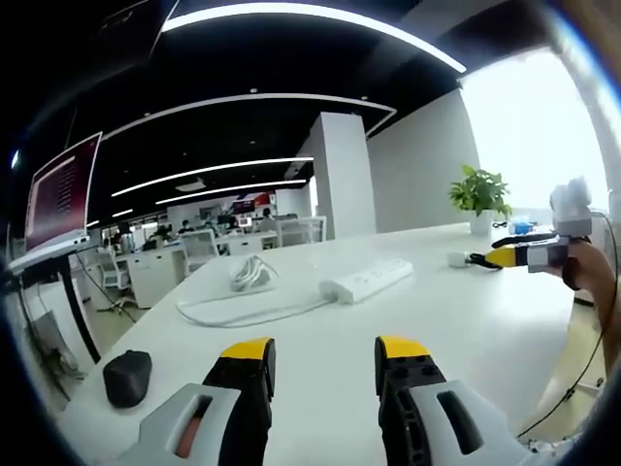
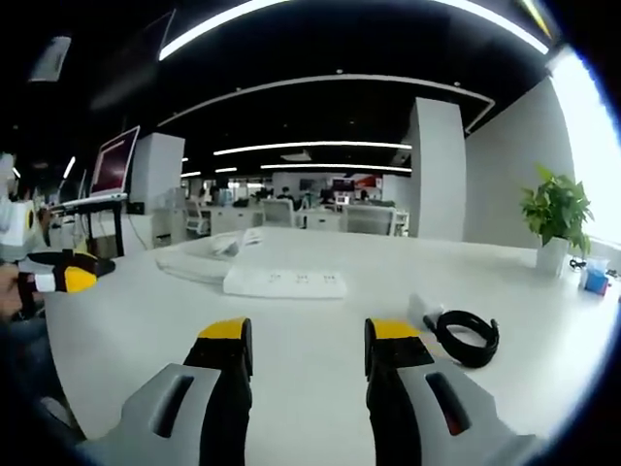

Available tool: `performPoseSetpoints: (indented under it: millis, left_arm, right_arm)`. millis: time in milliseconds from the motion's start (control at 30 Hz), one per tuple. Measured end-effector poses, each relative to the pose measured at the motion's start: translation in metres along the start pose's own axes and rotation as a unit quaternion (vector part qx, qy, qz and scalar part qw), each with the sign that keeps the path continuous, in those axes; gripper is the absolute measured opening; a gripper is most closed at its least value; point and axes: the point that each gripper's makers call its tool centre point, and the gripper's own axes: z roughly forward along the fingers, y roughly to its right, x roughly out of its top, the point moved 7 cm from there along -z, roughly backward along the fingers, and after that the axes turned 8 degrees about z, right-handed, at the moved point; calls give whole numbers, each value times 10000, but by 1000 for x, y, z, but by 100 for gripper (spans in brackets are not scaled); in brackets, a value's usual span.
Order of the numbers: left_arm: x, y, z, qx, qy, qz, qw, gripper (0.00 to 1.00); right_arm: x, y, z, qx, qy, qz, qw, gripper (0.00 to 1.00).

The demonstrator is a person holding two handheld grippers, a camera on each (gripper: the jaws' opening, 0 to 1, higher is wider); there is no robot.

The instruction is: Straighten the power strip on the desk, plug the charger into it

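White power strip (image 1: 367, 280) lies on the desk (image 1: 466, 330), well ahead of both grippers, its cord (image 1: 243, 313) trailing to a loose coil. It sits at an angle, so straightening appears not yet begun. Left gripper (image 1: 320, 374) and right gripper (image 2: 306, 354) hover with jaws spread and empty, likely poised to approach. Charger (image 2: 419, 309) with black cable (image 2: 468, 337) rests near the right gripper.

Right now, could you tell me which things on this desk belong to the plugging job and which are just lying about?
For the job:
power strip
its white cable
charger with coiled black cord

Just lying about:
black mouse
potted plant
small blue item
monitor
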Motion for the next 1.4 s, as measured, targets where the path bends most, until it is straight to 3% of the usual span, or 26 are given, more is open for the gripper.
performPoseSetpoints:
  millis: [767, 1400]
  left_arm:
    - [-8, -6, 4, -110, -98, 9, 9999, 42]
    - [3, -11, 21, -100, -46, -28, 9999, 41]
  right_arm:
    - [0, -5, 12, 227, -78, 76, 9997, 46]
    - [-3, 14, 23, 338, -252, 69, 9991, 45]
